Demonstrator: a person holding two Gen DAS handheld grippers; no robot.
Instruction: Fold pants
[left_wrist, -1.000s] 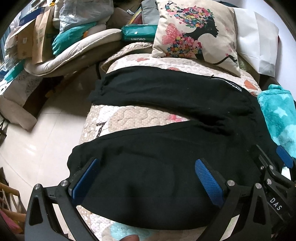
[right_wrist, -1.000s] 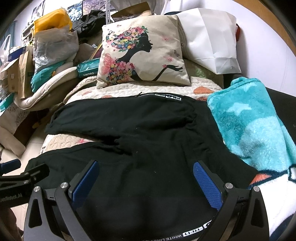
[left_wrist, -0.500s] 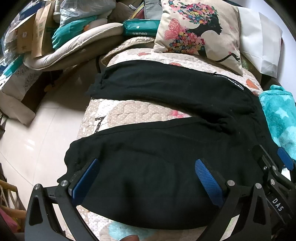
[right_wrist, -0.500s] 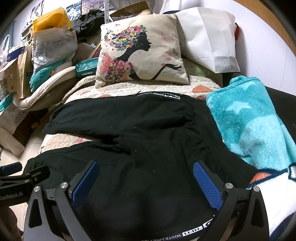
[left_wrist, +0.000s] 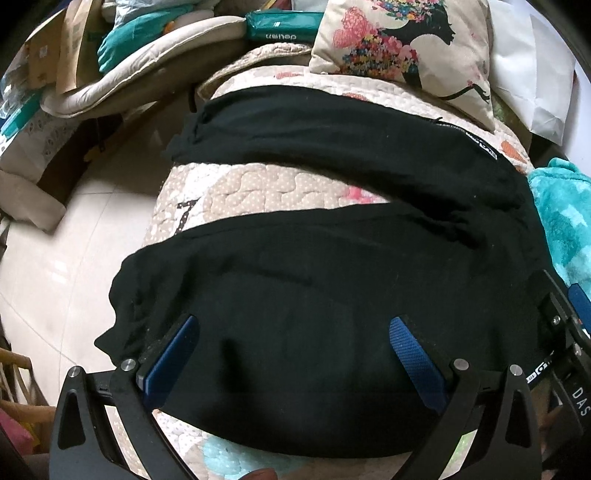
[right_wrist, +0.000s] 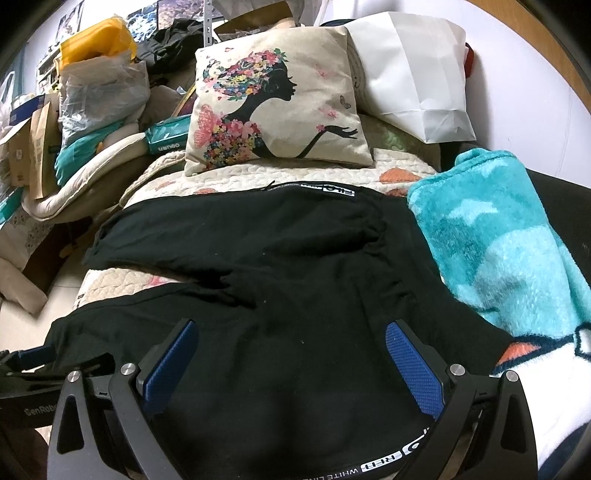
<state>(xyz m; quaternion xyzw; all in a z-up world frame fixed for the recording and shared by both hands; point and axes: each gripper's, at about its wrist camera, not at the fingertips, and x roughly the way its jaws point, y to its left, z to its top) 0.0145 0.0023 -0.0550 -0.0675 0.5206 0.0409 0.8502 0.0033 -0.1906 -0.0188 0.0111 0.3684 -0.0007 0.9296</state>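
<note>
Quilted bedding on the bed carries black pants spread flat, legs apart, waistband beside a teal blanket. Left tool and right tool both hover over the near leg, jaws wide, gripping nothing. A printed cushion sits behind.

One pants, one pillow

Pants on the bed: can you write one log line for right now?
pants: flat on quilt, legs apart | left tool: open, over near leg | right tool: open, by waistband | fold: not started
</note>
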